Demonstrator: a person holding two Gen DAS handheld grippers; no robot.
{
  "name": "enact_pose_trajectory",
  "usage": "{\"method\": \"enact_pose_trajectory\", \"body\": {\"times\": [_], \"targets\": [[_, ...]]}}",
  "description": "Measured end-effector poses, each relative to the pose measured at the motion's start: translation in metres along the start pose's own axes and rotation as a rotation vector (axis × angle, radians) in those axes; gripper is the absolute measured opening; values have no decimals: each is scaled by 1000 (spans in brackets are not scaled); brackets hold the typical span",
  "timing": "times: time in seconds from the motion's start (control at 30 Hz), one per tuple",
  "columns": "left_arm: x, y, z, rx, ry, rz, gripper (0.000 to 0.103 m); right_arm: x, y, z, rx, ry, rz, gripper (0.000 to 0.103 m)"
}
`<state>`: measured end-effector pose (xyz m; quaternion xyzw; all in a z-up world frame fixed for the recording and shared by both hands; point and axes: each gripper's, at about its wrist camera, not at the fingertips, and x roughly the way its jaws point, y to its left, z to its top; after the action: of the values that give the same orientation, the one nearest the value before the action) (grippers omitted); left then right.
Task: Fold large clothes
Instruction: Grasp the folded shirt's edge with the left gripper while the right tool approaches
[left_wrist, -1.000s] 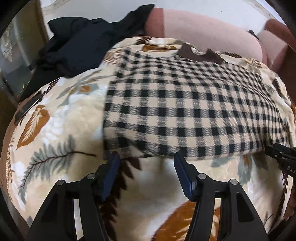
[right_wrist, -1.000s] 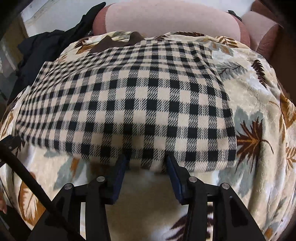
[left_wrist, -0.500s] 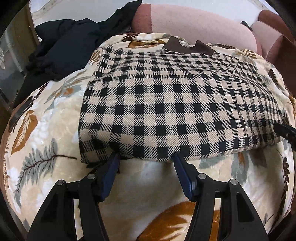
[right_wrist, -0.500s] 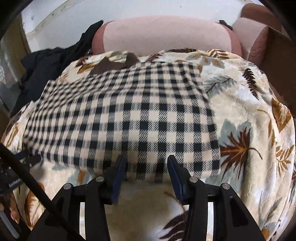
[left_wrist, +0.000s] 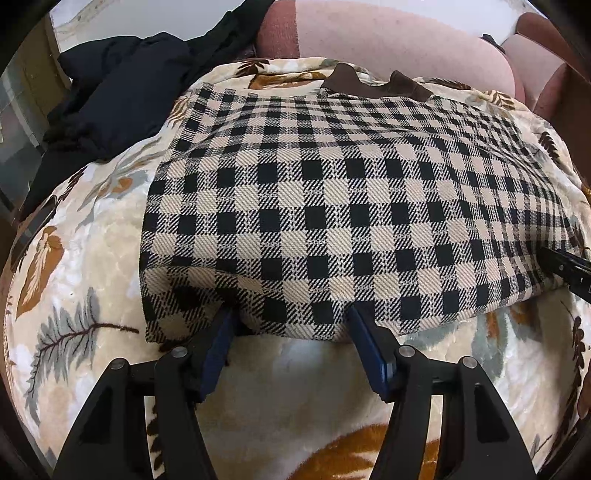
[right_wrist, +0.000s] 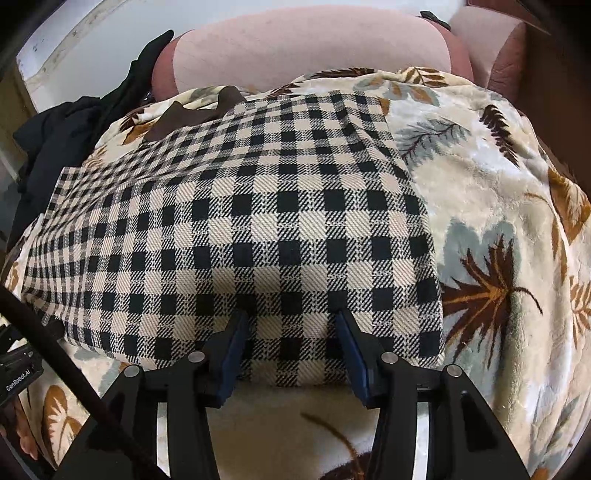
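Observation:
A beige-and-black checked garment (left_wrist: 332, 206) lies flat on a leaf-print blanket (left_wrist: 92, 258), its brown collar (left_wrist: 369, 83) at the far side. My left gripper (left_wrist: 291, 317) is at the near hem by the garment's left corner. Its jaws are opening, and the hem drapes over the fingertips without the pads pressing on it. In the right wrist view the same garment (right_wrist: 258, 229) fills the middle. My right gripper (right_wrist: 291, 317) stands at the near hem by the right corner, jaws opening, with loose hem cloth between the fingers.
A heap of dark clothes (left_wrist: 122, 85) lies at the far left on the blanket. A pink sofa cushion (right_wrist: 303, 48) runs along the back. The other gripper's body (right_wrist: 18, 369) and a black cable (right_wrist: 62, 350) cross the lower left of the right view.
Both grippers have come in onto the near hem, which now covers their fingertips. Both pairs of jaws stand a little wider than before. The garment lies as it did.

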<state>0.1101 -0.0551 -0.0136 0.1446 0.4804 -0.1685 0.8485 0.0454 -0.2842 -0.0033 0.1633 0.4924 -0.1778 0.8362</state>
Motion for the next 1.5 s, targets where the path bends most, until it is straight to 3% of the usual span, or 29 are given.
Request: {"method": "enact_pose_trajectory", "body": {"times": [0.1, 0.17, 0.27, 0.37, 0.47, 0.6, 0.7, 0.8, 1.0, 1.3, 1.33, 1.37, 1.4, 1.47, 1.5], "targets": [[-4, 0, 1, 20, 4, -15, 62, 0, 2, 0, -8, -1, -6, 57], [-16, 7, 5, 19, -16, -67, 62, -3, 3, 0, -8, -7, -4, 57], [-36, 42, 18, -76, -56, -145, 62, -20, 10, -2, -27, -56, 2, 57], [-40, 81, 36, -166, -86, -129, 62, -40, 28, -6, -93, -126, 21, 57], [-26, 117, 63, -228, -89, -136, 63, -53, 66, -13, -225, -177, 73, 57], [12, 151, 85, -343, -44, -273, 63, -49, 138, -31, -427, -154, 171, 57], [37, 156, 98, -337, 0, -385, 63, -40, 187, -46, -531, -157, 206, 57], [62, 148, 106, -306, 58, -442, 63, -24, 230, -58, -613, -140, 223, 57], [96, 156, 122, -333, 94, -563, 66, -3, 292, -72, -806, -178, 140, 57], [116, 162, 139, -339, 93, -710, 65, 21, 329, -50, -826, -208, 61, 54], [115, 160, 139, -327, 89, -705, 53, 20, 332, -49, -827, -207, 61, 50], [115, 158, 139, -317, 88, -702, 38, 21, 336, -49, -833, -202, 68, 38], [117, 155, 140, -315, 99, -709, 18, 21, 339, -51, -845, -203, 69, 31], [114, 155, 140, -332, 88, -706, 14, 15, 344, -62, -874, -228, 40, 13], [111, 154, 141, -332, 81, -696, 13, 11, 344, -63, -876, -249, 29, 11]]}}
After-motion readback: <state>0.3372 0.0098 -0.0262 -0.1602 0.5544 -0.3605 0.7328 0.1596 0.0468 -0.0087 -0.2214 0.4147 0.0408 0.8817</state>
